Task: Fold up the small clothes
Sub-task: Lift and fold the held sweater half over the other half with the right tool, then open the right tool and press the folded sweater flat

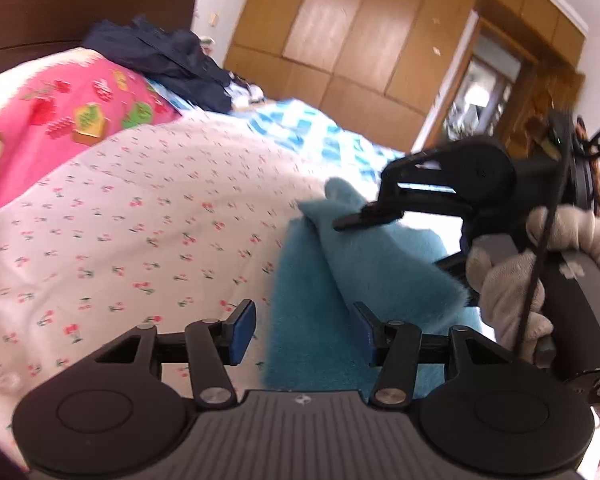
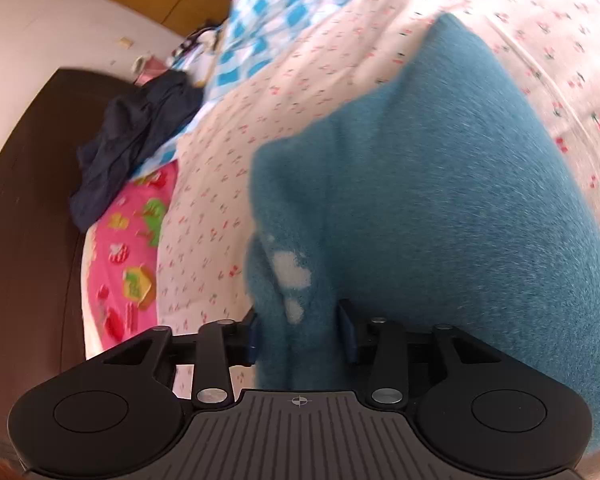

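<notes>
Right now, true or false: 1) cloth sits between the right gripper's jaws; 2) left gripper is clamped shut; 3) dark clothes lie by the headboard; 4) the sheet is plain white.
1) The cloth sits between the jaws of the right gripper. True.
2) The left gripper is clamped shut. False: its jaws stand open, with the cloth at one pad only.
3) The dark clothes lie by the headboard. True.
4) The sheet is plain white. False: it has a cherry print.
</notes>
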Demonstrator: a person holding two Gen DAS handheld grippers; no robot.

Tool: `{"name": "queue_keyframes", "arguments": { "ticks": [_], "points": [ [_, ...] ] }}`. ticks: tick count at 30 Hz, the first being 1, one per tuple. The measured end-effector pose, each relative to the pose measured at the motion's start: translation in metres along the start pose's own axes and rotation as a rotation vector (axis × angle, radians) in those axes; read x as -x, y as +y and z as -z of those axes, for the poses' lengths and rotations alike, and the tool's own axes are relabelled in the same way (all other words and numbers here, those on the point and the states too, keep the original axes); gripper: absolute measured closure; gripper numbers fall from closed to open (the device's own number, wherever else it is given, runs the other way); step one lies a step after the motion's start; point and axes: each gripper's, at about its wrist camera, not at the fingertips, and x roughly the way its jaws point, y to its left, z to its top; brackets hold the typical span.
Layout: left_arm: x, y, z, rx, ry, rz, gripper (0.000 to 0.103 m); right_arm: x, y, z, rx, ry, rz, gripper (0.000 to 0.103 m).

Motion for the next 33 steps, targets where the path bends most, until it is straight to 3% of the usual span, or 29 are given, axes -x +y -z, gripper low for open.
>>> {"name": "queue_keyframes", "arguments": {
  "ticks": [7, 12, 14, 17, 20, 23, 26, 33],
  "points": [
    [0.037, -0.001, -0.003, 0.025, -0.093, 0.029, 0.046, 0.011, 0.005, 0.001, 0.073, 0.077, -0.093, 0.059],
    [0.037, -0.026, -0.014, -0.093, -0.159, 0.061, 0.041, 0.03, 0.023, -0.008, 0.26, -0.013, -0.029, 0.059],
    [0.023, -0.035, -0.019, -0.124, -0.156, 0.069, 0.041, 0.034, 0.028, -0.014, 0.341, -0.043, 0.013, 0.065],
    [-0.005, -0.045, -0.025, -0.167, -0.123, 0.052, 0.041, 0.035, 0.03, -0.023, 0.439, -0.073, 0.092, 0.07],
    [-0.035, -0.044, -0.025, -0.193, -0.037, -0.073, 0.041, 0.024, 0.027, -0.029, 0.497, -0.061, 0.128, 0.071],
    [-0.052, -0.02, -0.02, -0.08, 0.065, -0.11, 0.041, 0.0, 0.025, -0.032, 0.536, -0.038, 0.131, 0.071],
    [-0.063, -0.008, -0.015, -0.042, 0.127, -0.15, 0.041, -0.03, 0.024, -0.03, 0.559, -0.006, 0.117, 0.071],
    [-0.076, -0.014, -0.013, -0.095, 0.129, -0.228, 0.041, -0.066, 0.03, -0.017, 0.616, -0.045, 0.12, 0.071]
  ]
}}
